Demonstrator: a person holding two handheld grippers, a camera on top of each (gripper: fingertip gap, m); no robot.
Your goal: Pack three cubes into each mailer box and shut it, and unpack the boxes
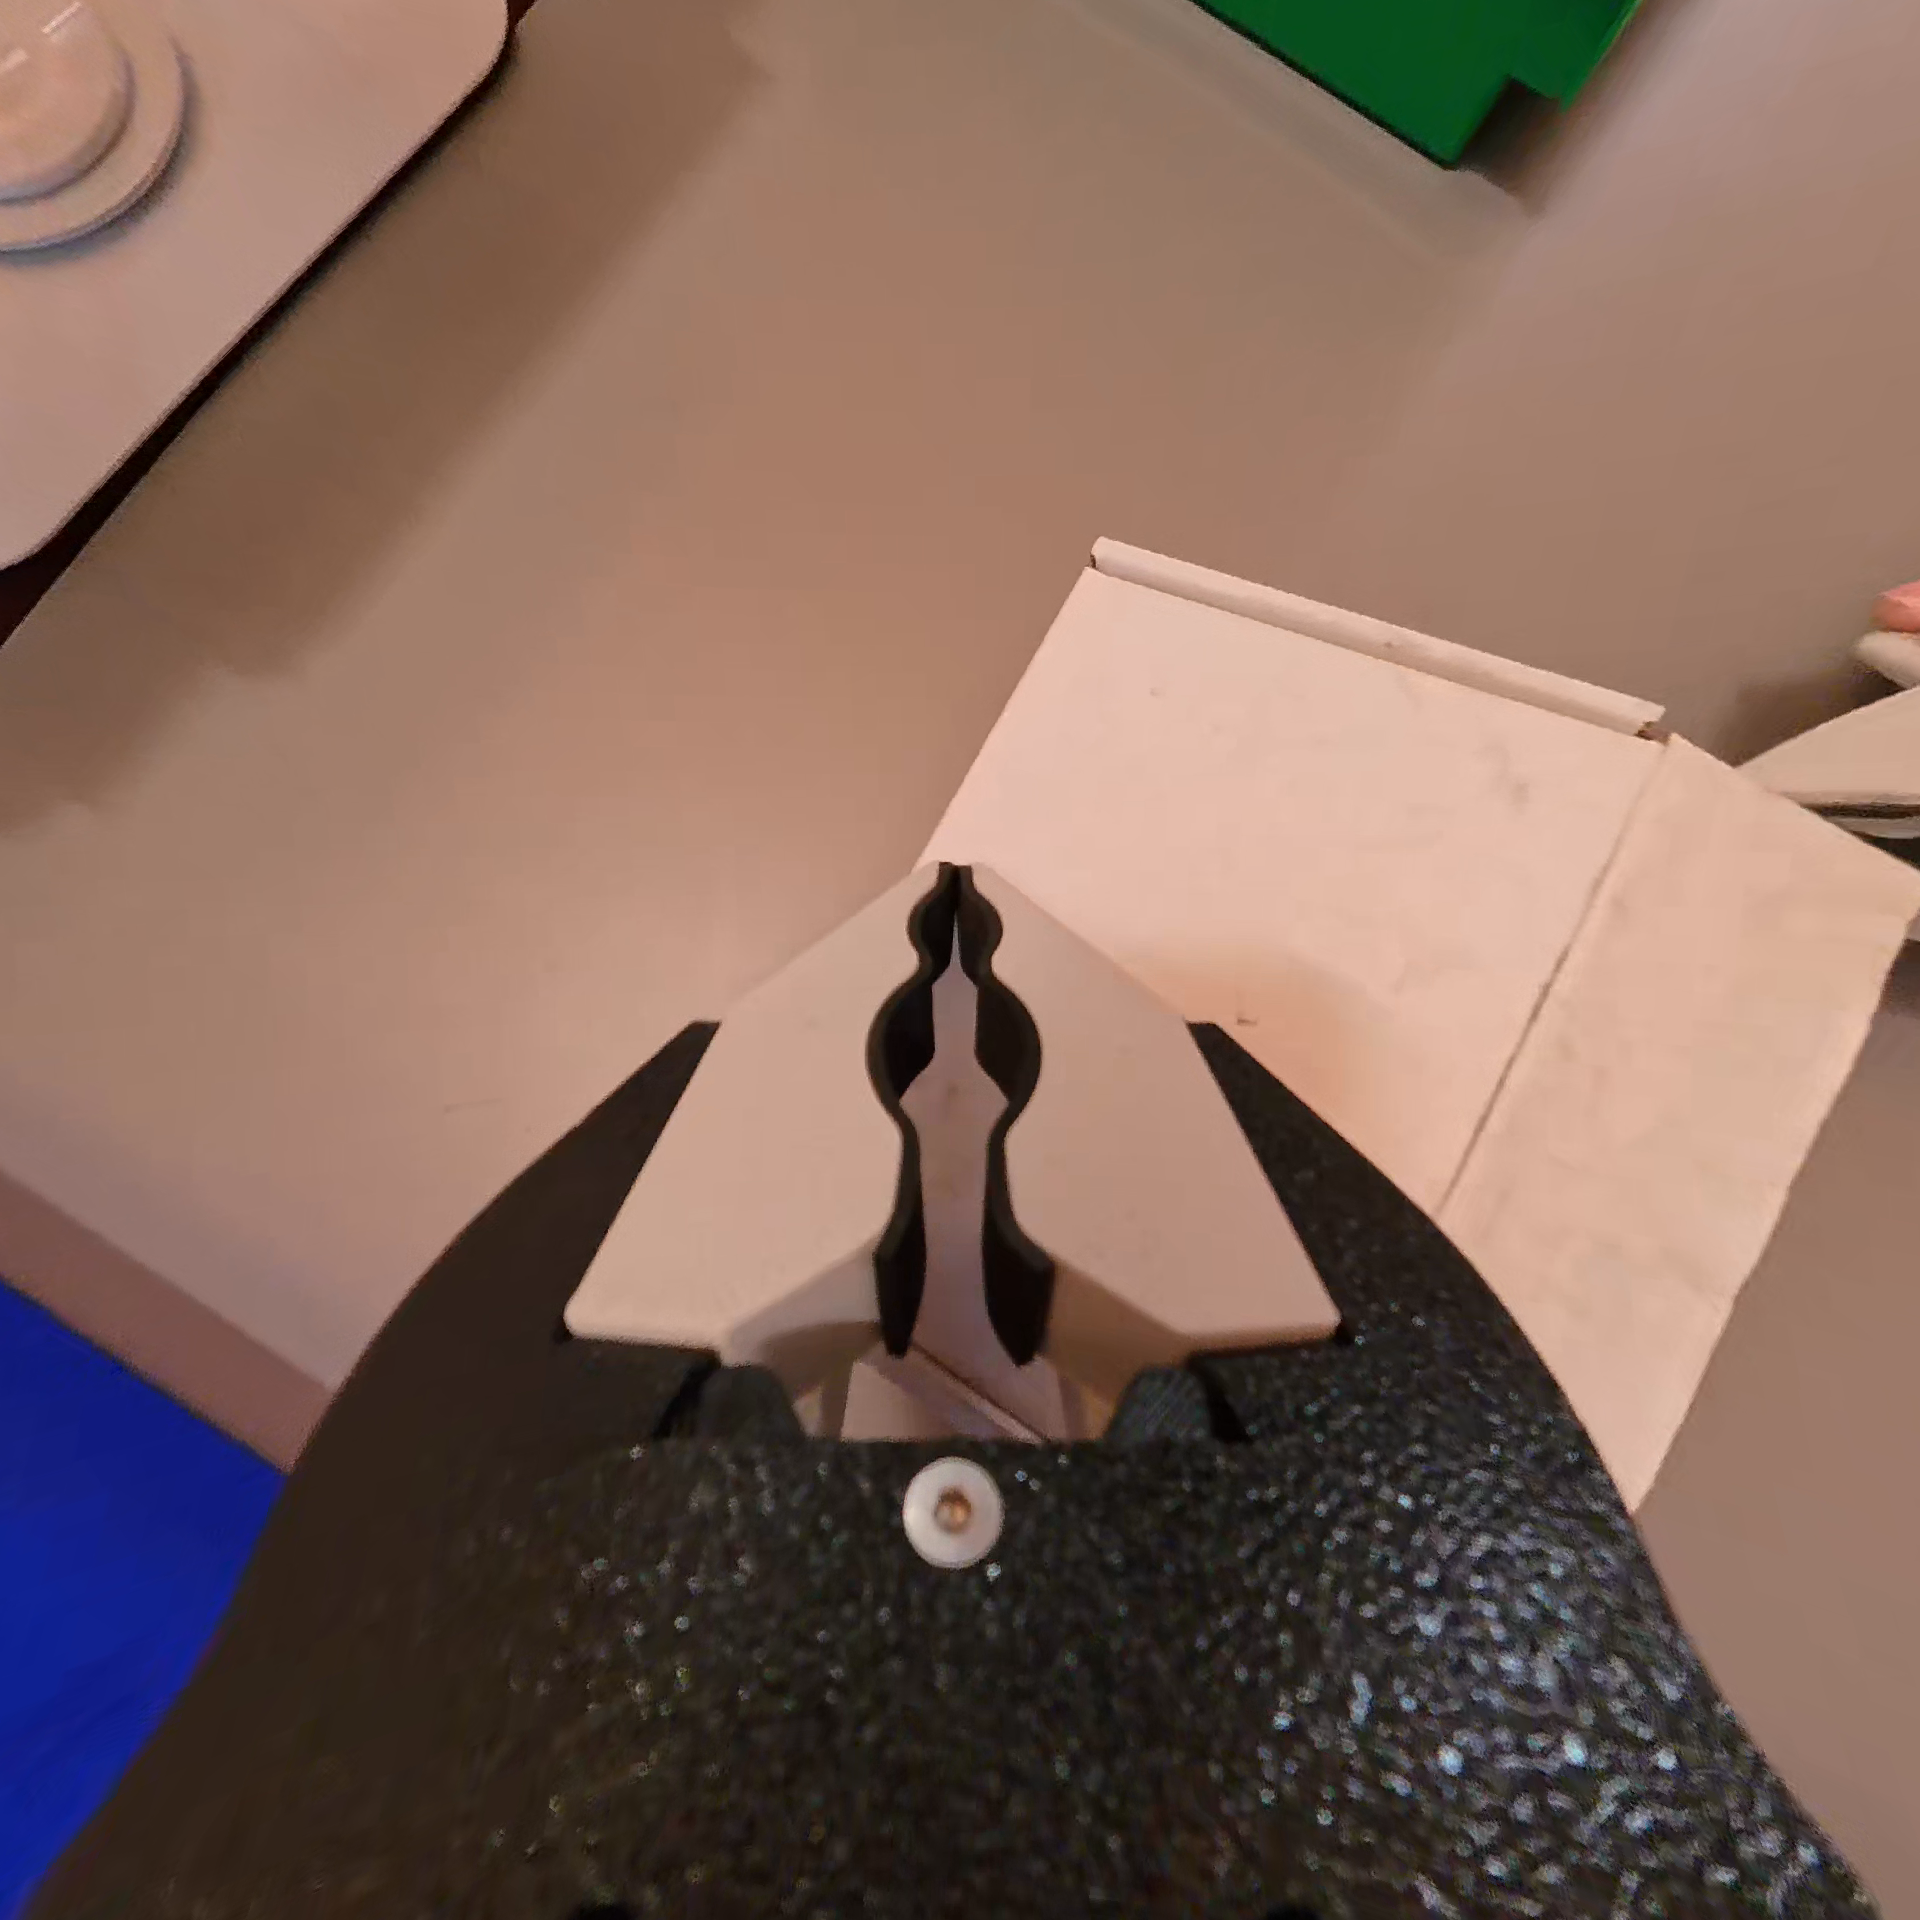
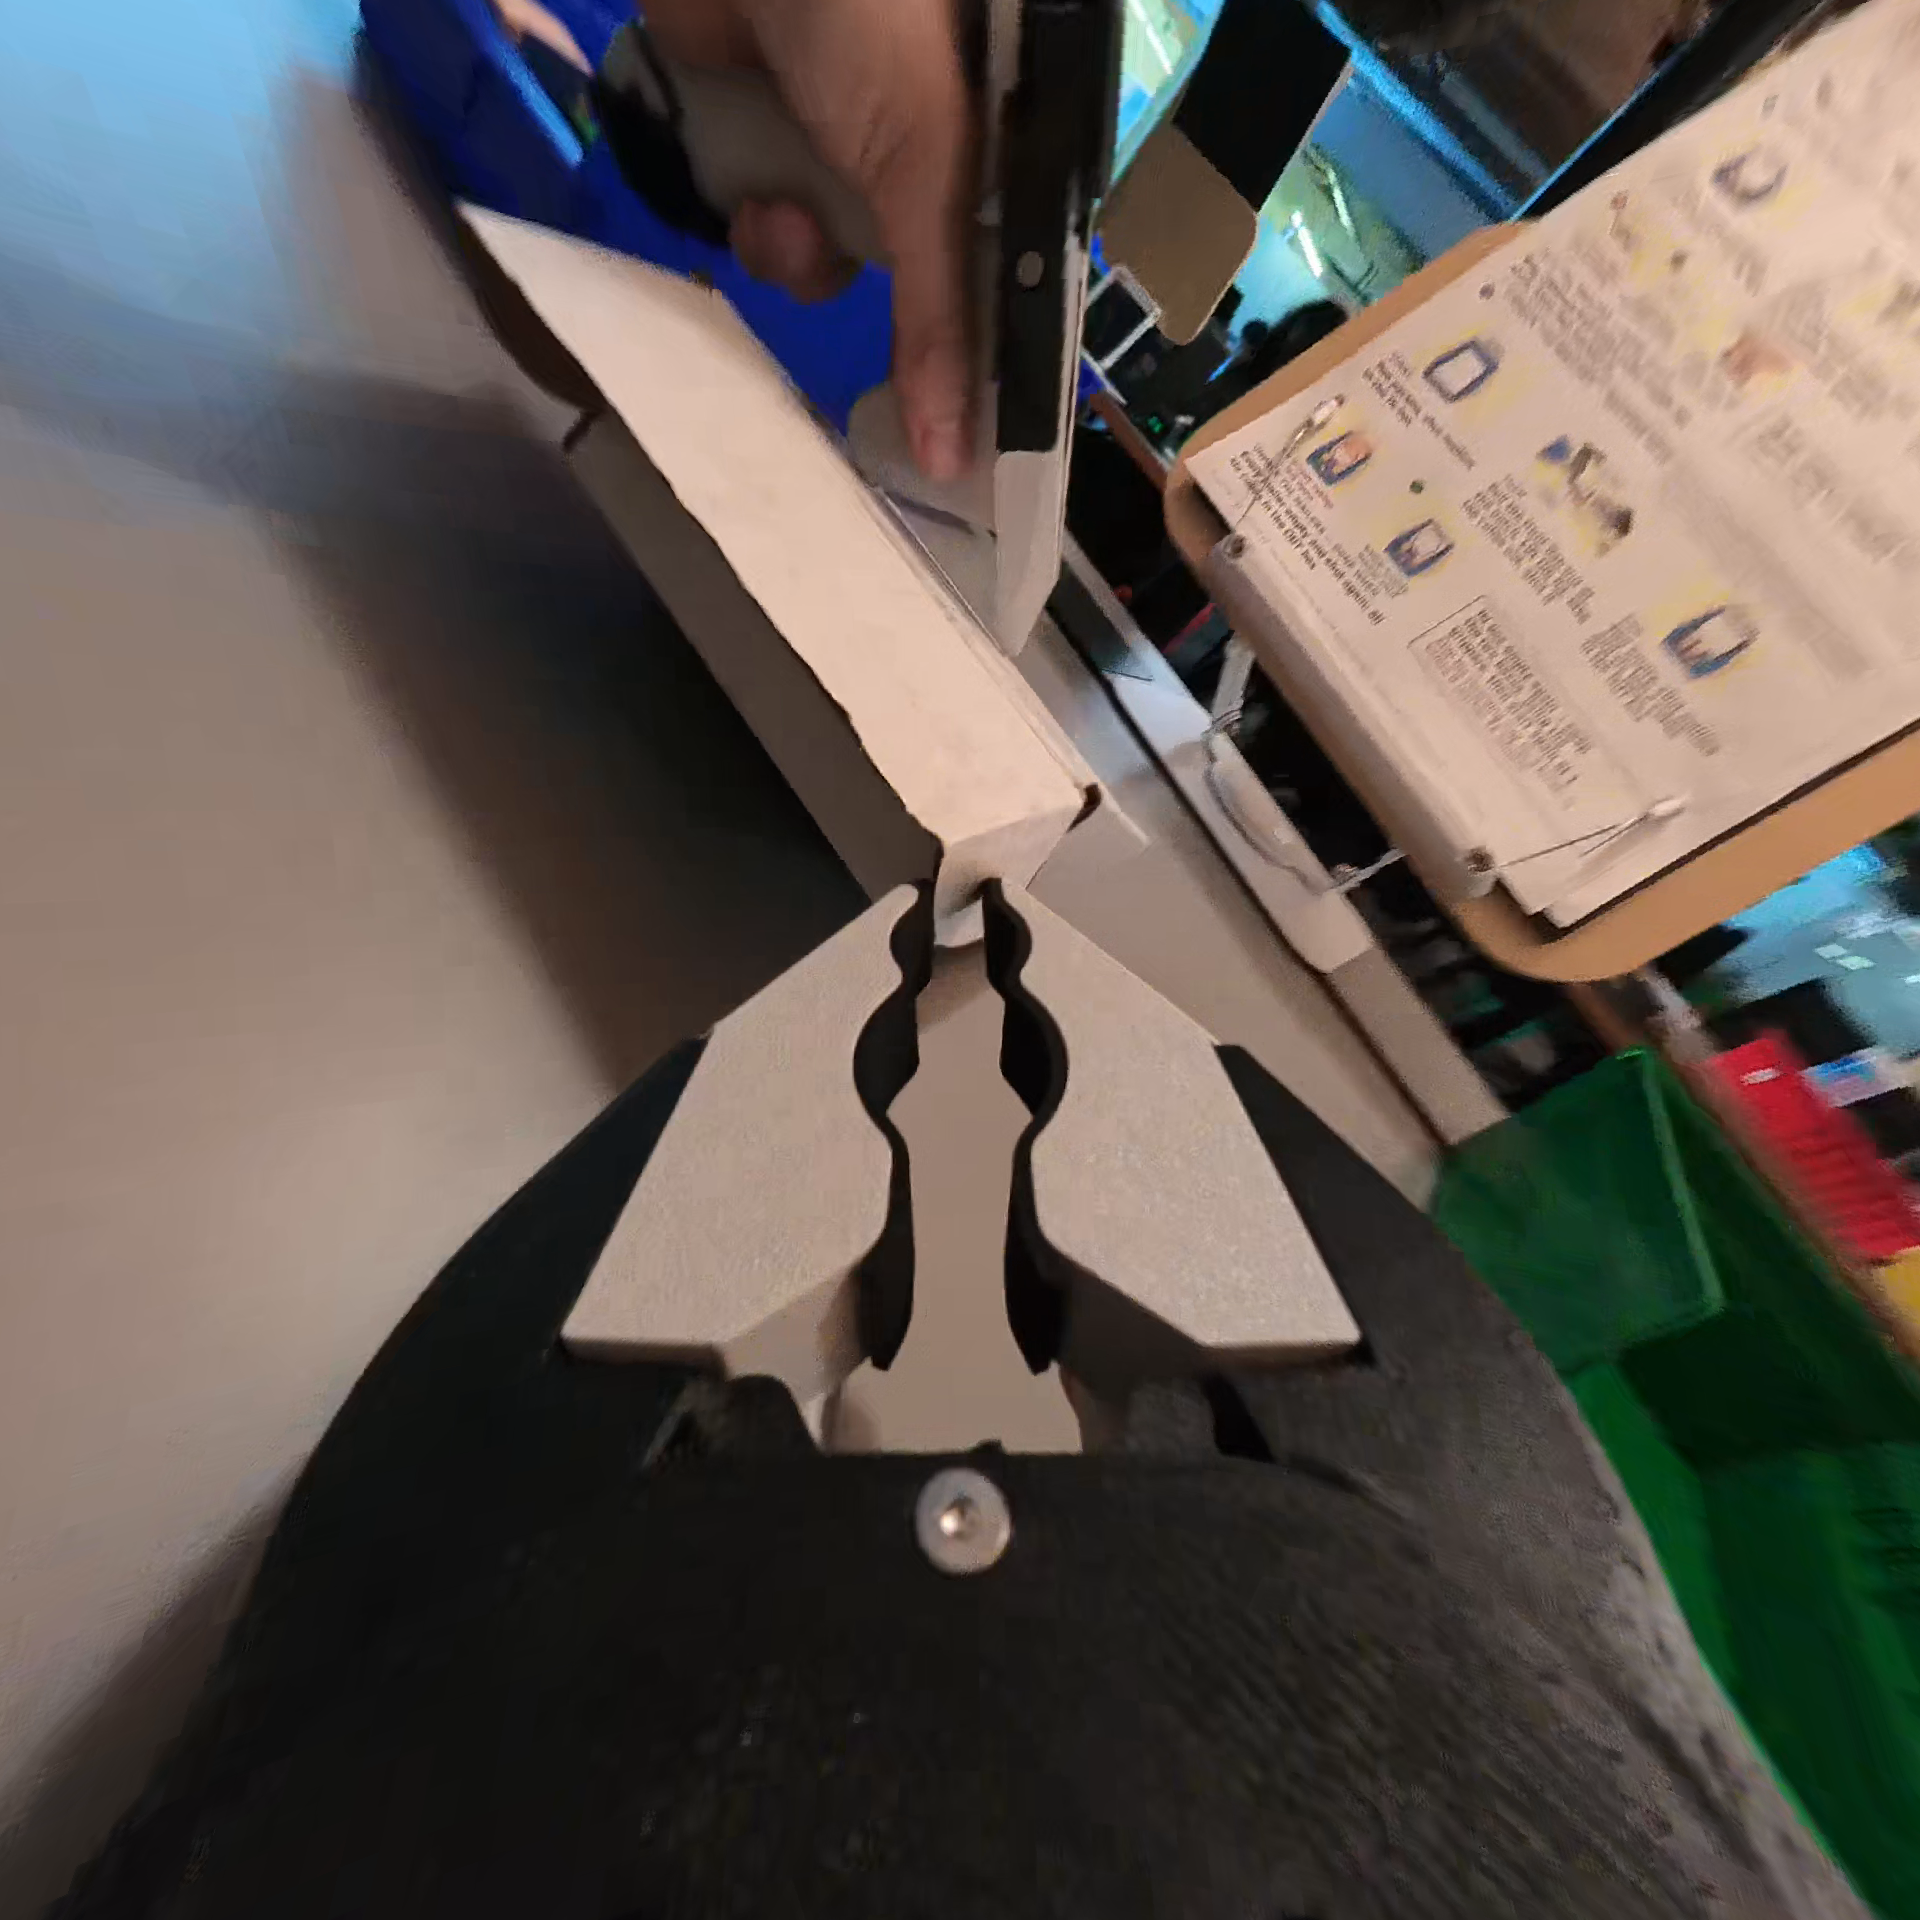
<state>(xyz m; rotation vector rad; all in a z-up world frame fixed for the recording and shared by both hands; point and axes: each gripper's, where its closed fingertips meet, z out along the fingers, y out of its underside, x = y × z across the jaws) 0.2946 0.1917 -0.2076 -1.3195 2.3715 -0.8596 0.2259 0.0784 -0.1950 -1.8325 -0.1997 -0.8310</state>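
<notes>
A white cardboard mailer box [image 1: 1299,831] lies closed on a plain tan tabletop [image 1: 727,520], seen from two cameras mounted on hand-held grippers. In the left wrist view, the left gripper [image 1: 954,878] hovers over the near corner of the box lid with its two fingers pressed together and nothing between them; it seems to press down on the lid, though contact is hard to confirm. In the right wrist view, which is motion-blurred and tilted, the right gripper [image 2: 961,904] has its fingers nearly together around a small rounded tab or flap at the corner of the box [image 2: 831,623], apparently pinching it. Farther along the box, a person's hand [image 2: 862,208] holds the other gripper against the lid. No cubes are visible; whether any are inside cannot be told. The box looks light and thin-walled: stiff along its folded edges, but likely to flex or crease in the middle of the lid. Its matte surface should not be slippery. The best holds are probably the corner tab and the front lip of the lid. A green bin [image 1: 1455,62] sits at the far edge, and a clipboard with printed sheets [image 2: 1558,520] stands beyond the table.
</notes>
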